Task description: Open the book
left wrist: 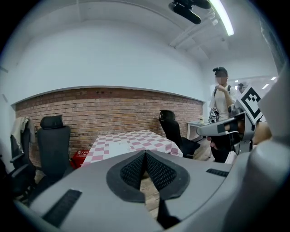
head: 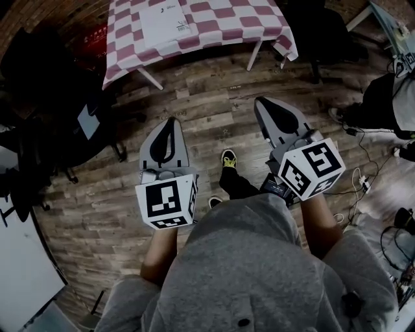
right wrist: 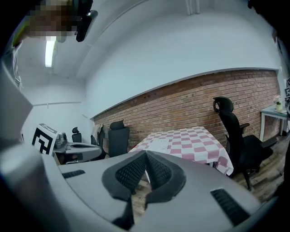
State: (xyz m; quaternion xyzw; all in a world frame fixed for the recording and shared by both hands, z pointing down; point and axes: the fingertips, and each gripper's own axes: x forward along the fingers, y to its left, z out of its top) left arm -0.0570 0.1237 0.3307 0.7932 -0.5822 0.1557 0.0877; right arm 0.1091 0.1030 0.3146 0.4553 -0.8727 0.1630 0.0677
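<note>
Both the left tongs (head: 170, 121) and right tongs (head: 260, 102) were pressed together, empty, well apart from the book (head: 163, 23) on the table (head: 259, 23).

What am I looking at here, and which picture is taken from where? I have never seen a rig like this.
There is no robot. A person holds a two-jaw gripper in each hand. The head view comes from a camera on the person's head, looking down. It shows the left gripper and the right gripper held out over the wooden floor, each with a marker cube at its back end. The other two pictures come from cameras riding on the grippers and looking along their jaws. Both pairs of jaws are closed with nothing between them, so nothing is held. Ahead stands a table with a pink-and-white checked cloth. A flat white book, apparently closed, lies on it, apart from both grippers.
</note>
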